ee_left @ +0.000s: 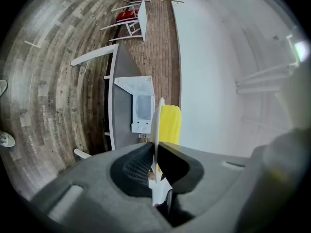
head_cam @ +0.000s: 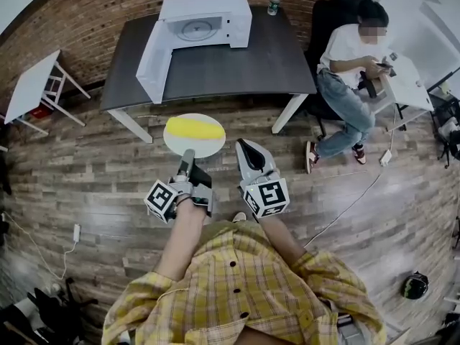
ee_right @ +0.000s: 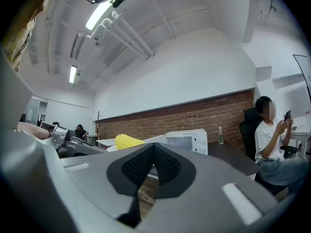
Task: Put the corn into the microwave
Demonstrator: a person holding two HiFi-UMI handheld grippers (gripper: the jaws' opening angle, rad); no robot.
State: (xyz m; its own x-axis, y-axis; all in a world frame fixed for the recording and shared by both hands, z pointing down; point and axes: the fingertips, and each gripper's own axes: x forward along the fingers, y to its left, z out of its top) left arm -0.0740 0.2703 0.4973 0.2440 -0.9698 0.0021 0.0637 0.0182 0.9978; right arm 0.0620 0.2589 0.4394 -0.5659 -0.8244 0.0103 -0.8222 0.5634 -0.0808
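A yellow corn cob [head_cam: 192, 128] lies on a white round plate [head_cam: 207, 146] held in the air over the wooden floor. My left gripper [head_cam: 187, 154] is shut on the plate's near rim. In the left gripper view the plate [ee_left: 156, 123] shows edge-on between the jaws, with the corn [ee_left: 170, 124] on its right face. The white microwave [head_cam: 206, 19] stands on the far dark table [head_cam: 237, 67], and its door [head_cam: 153, 57] is swung open to the left. My right gripper [head_cam: 243, 146] hovers just right of the plate, shut and empty, with its pads [ee_right: 167, 165] meeting at the tips.
A person sits in a chair [head_cam: 327, 20] at the table's right end, beside a white desk [head_cam: 410, 77]. A bottle [head_cam: 274, 1] stands at the table's back edge. A small white table [head_cam: 32, 85] is at far left. Cables [head_cam: 345, 210] trail over the floor.
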